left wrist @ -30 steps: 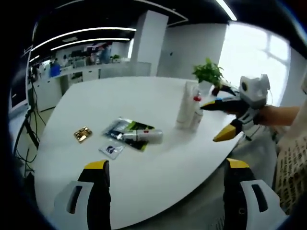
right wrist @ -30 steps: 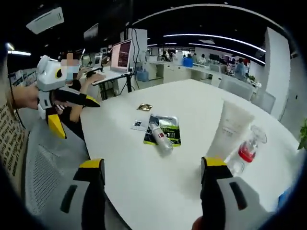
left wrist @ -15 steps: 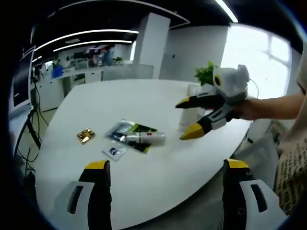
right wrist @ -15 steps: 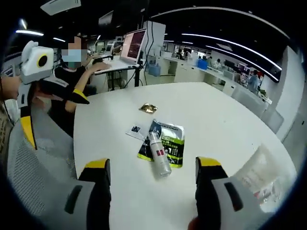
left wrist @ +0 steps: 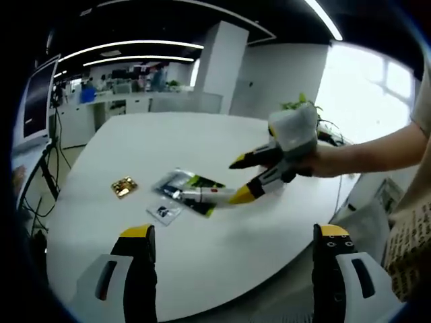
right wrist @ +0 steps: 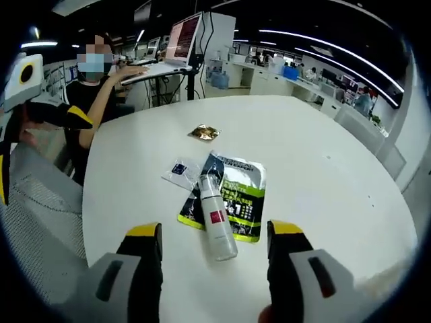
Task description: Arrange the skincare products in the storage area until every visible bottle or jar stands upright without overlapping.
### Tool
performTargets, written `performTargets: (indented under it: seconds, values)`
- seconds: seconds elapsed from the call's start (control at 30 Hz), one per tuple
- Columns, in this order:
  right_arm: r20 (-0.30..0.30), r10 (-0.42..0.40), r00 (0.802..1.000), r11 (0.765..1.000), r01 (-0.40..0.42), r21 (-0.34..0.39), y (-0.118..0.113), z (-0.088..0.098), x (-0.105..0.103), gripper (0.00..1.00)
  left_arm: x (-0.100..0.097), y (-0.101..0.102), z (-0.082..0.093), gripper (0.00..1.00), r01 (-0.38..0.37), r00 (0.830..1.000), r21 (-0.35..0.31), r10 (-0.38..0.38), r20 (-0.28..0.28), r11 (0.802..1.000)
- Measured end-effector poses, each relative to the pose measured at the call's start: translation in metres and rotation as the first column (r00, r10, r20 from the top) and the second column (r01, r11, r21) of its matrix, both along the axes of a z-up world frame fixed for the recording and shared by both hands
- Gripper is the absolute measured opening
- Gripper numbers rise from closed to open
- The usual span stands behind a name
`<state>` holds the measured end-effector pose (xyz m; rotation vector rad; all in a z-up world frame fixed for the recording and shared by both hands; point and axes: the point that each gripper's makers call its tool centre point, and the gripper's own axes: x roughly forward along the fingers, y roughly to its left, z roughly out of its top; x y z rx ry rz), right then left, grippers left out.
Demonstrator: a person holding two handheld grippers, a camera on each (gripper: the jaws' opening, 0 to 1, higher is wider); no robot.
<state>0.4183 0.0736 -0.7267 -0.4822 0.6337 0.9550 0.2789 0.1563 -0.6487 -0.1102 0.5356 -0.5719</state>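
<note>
A white bottle [right wrist: 215, 221] with a red label lies on its side across a green-black pouch [right wrist: 241, 192] on the white table [right wrist: 323, 155]. My right gripper [right wrist: 214, 229] hangs open just above it, one jaw on either side of the bottle's lower end. In the left gripper view the same bottle [left wrist: 200, 195] lies mid-table, and the right gripper [left wrist: 237, 179], held by a hand, stands open right over its end. My left gripper [left wrist: 234, 231] is open and holds nothing, back at the table's near edge.
A small dark sachet [right wrist: 180, 169] and a gold packet [right wrist: 204, 132] lie beyond the pouch. A potted plant [left wrist: 300, 104] stands at the far side of the table. A seated person [right wrist: 94, 87] and a grey mesh chair [right wrist: 40, 222] are off the table's edge.
My right gripper has swung away from the upright tube and the red-capped bottle and come down over the lying bottle. The left gripper has barely moved.
</note>
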Motion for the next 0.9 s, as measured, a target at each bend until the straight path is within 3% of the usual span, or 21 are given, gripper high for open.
performTargets:
  seconds: [0.53, 0.9]
  values:
    - [-0.104, -0.033, 0.994, 0.998, 0.028, -0.049, 0.013, -0.033, 0.012, 0.48, 0.001, 0.001, -0.004, 0.95, -0.009, 1.0, -0.005, 0.008, -0.026, 1.0]
    - [-0.13, -0.025, 0.991, 0.997, 0.014, -0.082, 0.014, -0.047, 0.014, 0.34, -0.001, 0.0, -0.007, 0.94, -0.003, 0.999, -0.002, 0.003, -0.047, 1.0]
